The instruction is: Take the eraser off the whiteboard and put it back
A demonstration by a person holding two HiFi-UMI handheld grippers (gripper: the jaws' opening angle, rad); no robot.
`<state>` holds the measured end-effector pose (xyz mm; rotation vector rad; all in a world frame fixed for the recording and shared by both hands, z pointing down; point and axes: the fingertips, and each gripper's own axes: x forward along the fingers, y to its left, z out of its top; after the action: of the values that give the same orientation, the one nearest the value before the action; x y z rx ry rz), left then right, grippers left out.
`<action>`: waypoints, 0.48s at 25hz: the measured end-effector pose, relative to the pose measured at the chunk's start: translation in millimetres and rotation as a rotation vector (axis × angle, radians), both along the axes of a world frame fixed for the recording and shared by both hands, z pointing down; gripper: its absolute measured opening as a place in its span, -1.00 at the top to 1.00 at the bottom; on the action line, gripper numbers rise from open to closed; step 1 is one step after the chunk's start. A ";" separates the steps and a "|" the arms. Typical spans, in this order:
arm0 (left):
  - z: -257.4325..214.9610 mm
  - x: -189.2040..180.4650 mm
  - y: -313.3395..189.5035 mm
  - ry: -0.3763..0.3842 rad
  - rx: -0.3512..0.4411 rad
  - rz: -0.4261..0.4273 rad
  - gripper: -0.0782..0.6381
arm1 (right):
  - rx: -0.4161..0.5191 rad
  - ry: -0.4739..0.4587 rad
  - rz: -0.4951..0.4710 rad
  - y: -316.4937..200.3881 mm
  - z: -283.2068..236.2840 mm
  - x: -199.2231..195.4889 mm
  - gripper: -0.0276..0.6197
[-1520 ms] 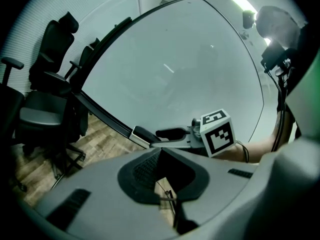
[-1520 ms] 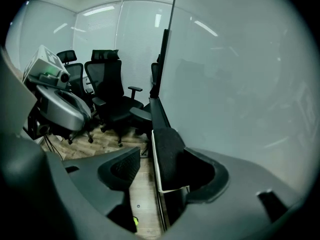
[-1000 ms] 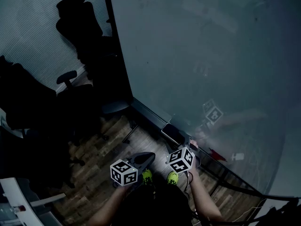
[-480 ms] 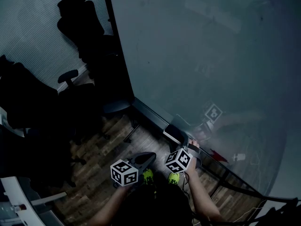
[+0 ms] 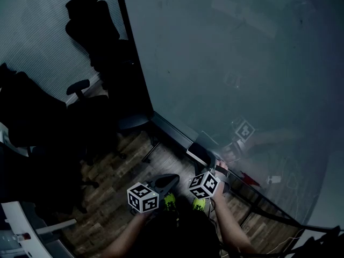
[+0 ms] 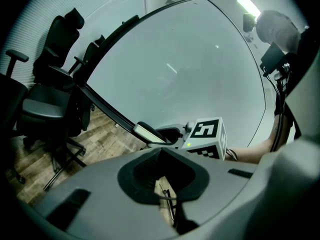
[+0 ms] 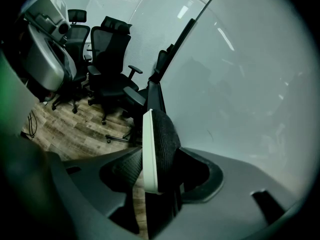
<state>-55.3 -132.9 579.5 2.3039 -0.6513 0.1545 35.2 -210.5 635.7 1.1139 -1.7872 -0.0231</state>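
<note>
The eraser [image 7: 159, 149] is showing as a flat block: 1 thin white backing plate on its left face and a thick, rounded pad of dark felt on its right face. It is standing on edge between the 2 jaws of the right gripper [image 7: 157, 178], rising well above them. The jaws have just been closing and are now standing partly apart, pressing on the eraser from both sides: the ribbed left pad on the white plate, the right pad on the felt.

In the head view the eraser is sitting tilted just in front of the whiteboard [image 5: 231, 63], low down near the board's dark bottom rail [image 5: 171, 128]. Whether it is touching the rail I cannot tell.

The left gripper [image 6: 161, 176] is hanging to the left of the right one, farther from the board, with its jaws a little apart and nothing between them.

The board is filling the right and far side of the scene, its surface bare and glossy. Its left edge is running up as a dark vertical post [image 5: 126, 42]. Left of that post, black office chairs [image 5: 91, 26] are crowding the far left. The wooden floor [image 5: 115, 198] is lying open between the chairs and the bottom rail, and the person's 2 green shoes [image 5: 168, 200] are standing on it near the grippers.
</note>
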 end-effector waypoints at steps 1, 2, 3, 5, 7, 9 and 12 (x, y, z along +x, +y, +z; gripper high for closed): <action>0.4 -0.1 0.3 0.000 -0.001 0.000 0.76 | 0.001 -0.002 0.001 -0.1 0.0 -0.2 0.19; 0.8 -0.2 0.5 0.000 -0.002 0.000 0.76 | 0.001 -0.003 0.002 -0.2 -0.1 -0.4 0.20; 1.0 -0.3 0.6 0.000 -0.003 0.000 0.76 | 0.002 -0.005 0.004 -0.4 -0.2 -0.4 0.20; 1.2 0.1 0.4 0.001 -0.004 0.000 0.76 | 0.003 -0.011 0.007 -1.1 -0.4 0.3 0.21; 1.0 0.7 -0.1 0.001 -0.003 0.001 0.76 | 0.003 -0.018 0.009 -2.0 -0.9 1.3 0.22; 0.6 0.8 -0.1 0.002 -0.002 0.002 0.76 | 0.004 -0.025 0.011 -2.0 -1.2 1.3 0.23; 0.5 -0.1 -0.6 0.005 0.000 0.002 0.76 | 0.005 -0.038 0.018 -2.0 -0.9 0.4 0.25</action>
<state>-55.3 -133.5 580.0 2.3040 -0.6464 0.1502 35.6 -212.5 634.7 1.1410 -1.8114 0.0049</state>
